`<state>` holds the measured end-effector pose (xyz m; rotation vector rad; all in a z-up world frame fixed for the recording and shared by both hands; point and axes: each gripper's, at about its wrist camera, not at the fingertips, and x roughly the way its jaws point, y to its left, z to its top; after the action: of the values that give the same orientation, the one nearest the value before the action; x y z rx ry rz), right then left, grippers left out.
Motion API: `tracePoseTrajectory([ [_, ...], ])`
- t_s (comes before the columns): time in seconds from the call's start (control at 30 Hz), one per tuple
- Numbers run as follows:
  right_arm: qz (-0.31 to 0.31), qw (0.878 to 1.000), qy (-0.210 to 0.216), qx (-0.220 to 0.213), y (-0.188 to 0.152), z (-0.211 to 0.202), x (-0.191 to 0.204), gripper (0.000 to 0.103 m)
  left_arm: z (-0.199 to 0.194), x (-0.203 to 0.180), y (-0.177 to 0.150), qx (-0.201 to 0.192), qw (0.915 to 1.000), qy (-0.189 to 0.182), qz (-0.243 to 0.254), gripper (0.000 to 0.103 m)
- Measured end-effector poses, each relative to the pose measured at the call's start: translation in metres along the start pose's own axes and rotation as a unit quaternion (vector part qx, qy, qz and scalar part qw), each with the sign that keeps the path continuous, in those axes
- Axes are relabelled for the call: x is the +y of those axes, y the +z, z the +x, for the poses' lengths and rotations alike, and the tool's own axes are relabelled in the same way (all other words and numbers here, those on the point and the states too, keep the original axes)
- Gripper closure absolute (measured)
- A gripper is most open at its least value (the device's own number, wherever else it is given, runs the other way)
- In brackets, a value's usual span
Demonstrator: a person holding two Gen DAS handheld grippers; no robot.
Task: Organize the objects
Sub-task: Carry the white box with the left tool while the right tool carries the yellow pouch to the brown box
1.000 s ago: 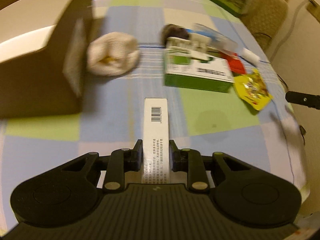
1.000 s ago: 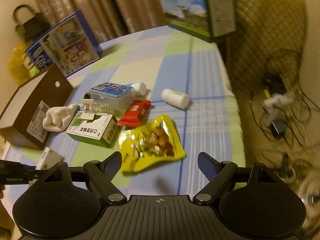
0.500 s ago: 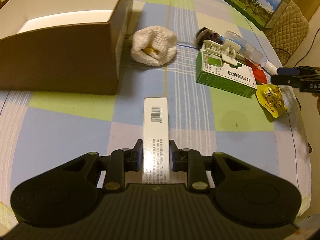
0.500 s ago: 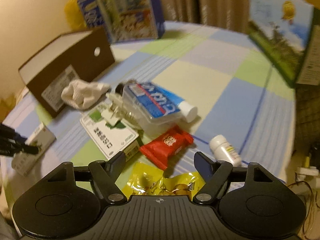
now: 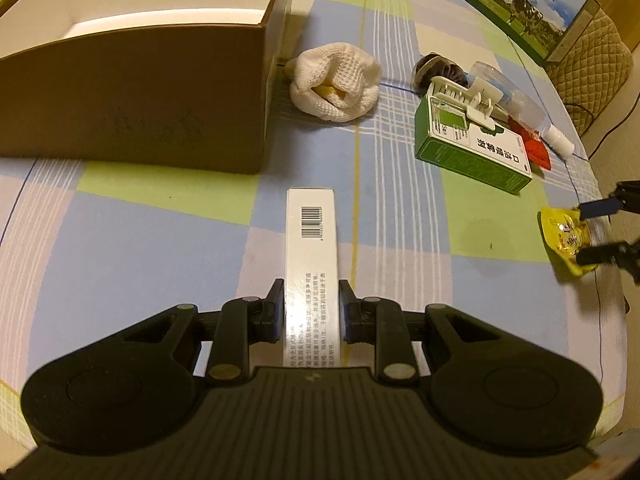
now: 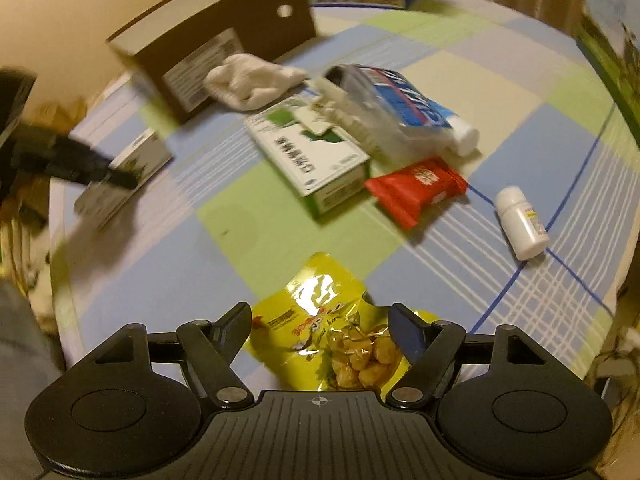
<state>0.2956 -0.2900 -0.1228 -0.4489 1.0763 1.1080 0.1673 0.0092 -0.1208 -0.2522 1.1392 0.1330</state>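
Note:
My left gripper point(image 5: 311, 296) is shut on a long white carton with a barcode point(image 5: 311, 240), held above the checked tablecloth and pointing at the open brown cardboard box point(image 5: 132, 92). In the right wrist view the same carton point(image 6: 128, 168) shows at the left, with the left gripper's fingers on it. My right gripper point(image 6: 320, 320) is open, its fingers on either side of the yellow snack bag point(image 6: 332, 328) lying near the table's front edge. The left wrist view shows that bag point(image 5: 564, 236) between the right gripper's fingertips point(image 5: 596, 210).
A white sock point(image 5: 336, 80) lies beside the box. A green and white carton point(image 6: 308, 156) with a white clip on it, a toothpaste tube in a clear case point(image 6: 404, 108), a red packet point(image 6: 416, 188) and a white pill bottle point(image 6: 520, 220) are clustered mid-table. A milk carton box point(image 5: 516, 4) stands at the far edge.
My right gripper dropped and moved in over the yellow bag, which now lies between its open fingers. The left gripper, still holding the white carton, drew slightly closer to the brown box.

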Motion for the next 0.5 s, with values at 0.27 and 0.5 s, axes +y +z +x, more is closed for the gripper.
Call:
tracePoseTrajectory([
  [0.27,-0.153,0.987,-0.035,0.033,-0.002,-0.008,0.029,0.029,-0.002,0.004,-0.003,-0.001,1.0000,0.002,-0.006,0.081],
  [0.5,-0.251,0.964,-0.062,0.062,-0.003,0.021,0.038,0.029,-0.002,0.006,-0.007,0.001,0.9999,0.004,-0.017,0.081],
])
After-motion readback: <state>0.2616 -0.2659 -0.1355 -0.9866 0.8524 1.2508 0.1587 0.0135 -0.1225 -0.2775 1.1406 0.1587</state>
